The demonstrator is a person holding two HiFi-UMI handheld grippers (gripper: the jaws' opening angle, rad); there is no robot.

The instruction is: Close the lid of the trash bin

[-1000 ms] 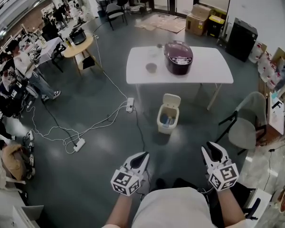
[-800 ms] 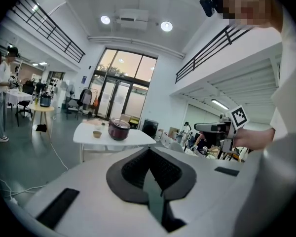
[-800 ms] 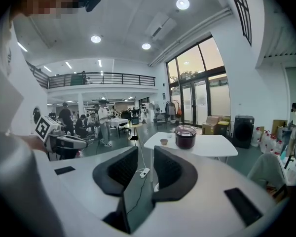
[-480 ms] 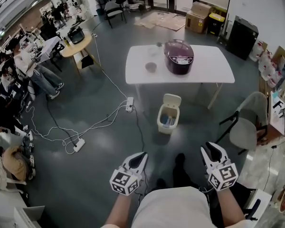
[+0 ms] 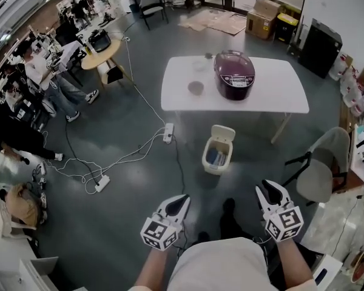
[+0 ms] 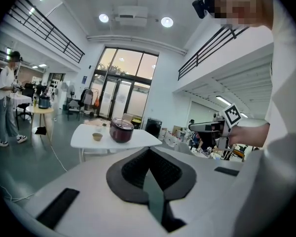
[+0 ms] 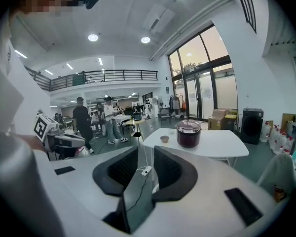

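The small white trash bin (image 5: 218, 155) stands on the grey floor in front of the white table (image 5: 273, 96), its lid (image 5: 222, 132) tipped up and back and blue items showing inside. In the head view both grippers are held near my body, well short of the bin. My left gripper (image 5: 183, 199) is to the bin's lower left, its pads (image 6: 160, 169) closed together with nothing in them. My right gripper (image 5: 268, 188) is to the lower right, its pads (image 7: 119, 171) apart and empty. I cannot make out the bin in the left gripper view.
A purple rice cooker (image 5: 235, 74) and a bowl (image 5: 196, 88) sit on the table. A power strip (image 5: 167, 133) and cables lie on the floor left of the bin. A grey chair (image 5: 320, 168) stands to the right. People and a round table (image 5: 100, 53) are at the far left.
The view has moved forward: table and bin lie lower in the frame and closer. A shoe has come into view between the grippers, which keep their places in the frame.
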